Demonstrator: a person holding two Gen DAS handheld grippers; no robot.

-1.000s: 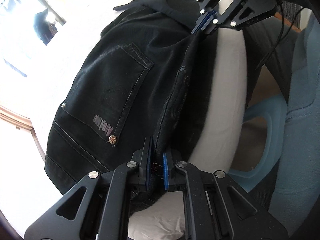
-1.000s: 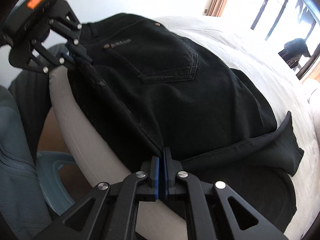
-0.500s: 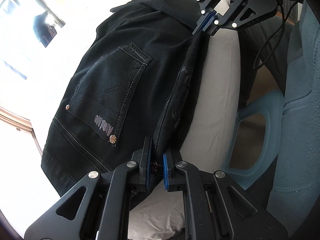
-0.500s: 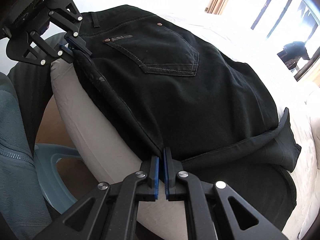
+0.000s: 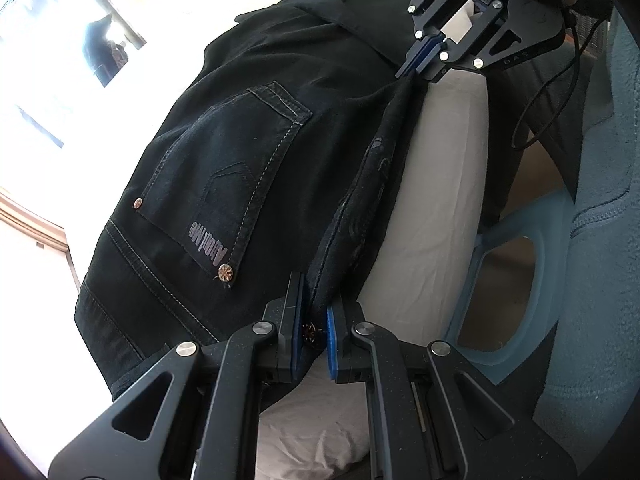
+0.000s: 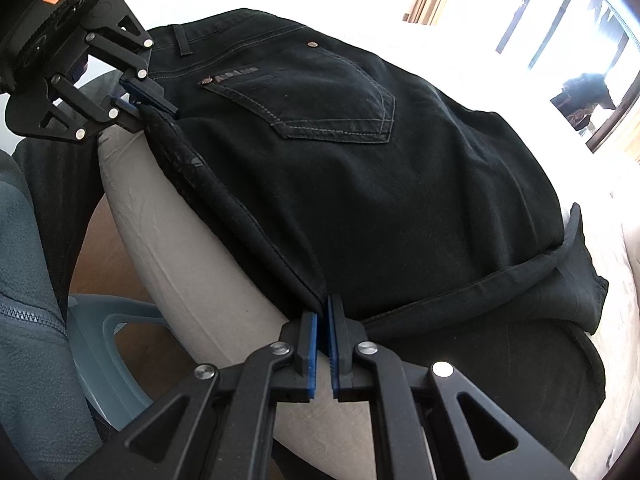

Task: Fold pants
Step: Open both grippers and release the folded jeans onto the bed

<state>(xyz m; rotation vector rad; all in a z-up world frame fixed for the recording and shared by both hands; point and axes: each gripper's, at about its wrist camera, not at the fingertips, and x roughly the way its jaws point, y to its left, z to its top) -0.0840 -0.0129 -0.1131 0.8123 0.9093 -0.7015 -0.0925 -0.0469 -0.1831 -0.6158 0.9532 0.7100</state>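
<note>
The black denim pants (image 5: 256,168) lie on a white-sheeted bed (image 5: 436,216), seat side up with a stitched back pocket (image 6: 320,100) showing, their near edge running along the rounded side of the mattress. The left claw (image 5: 316,320) is pinched on that near edge at the waistband end, its blue pads pressed into a thick bunch of cloth with a rivet showing between them. The right claw (image 6: 323,328) is pressed together on the same edge further toward the legs, holding a thin seam of fabric at its tips. The edge between the two claws is raised slightly off the mattress and drawn fairly taut. As for progress, the pants already look doubled: a layer with a cuffed or rolled hem (image 6: 560,280) lies over more black cloth beneath it in the right wrist view, so at least one fold seems made. What appears left is to carry this held edge across or settle it square, let go, and perhaps make a last fold to a compact bundle. A pale blue plastic chair (image 5: 532,280) stands beside the bed.
</note>
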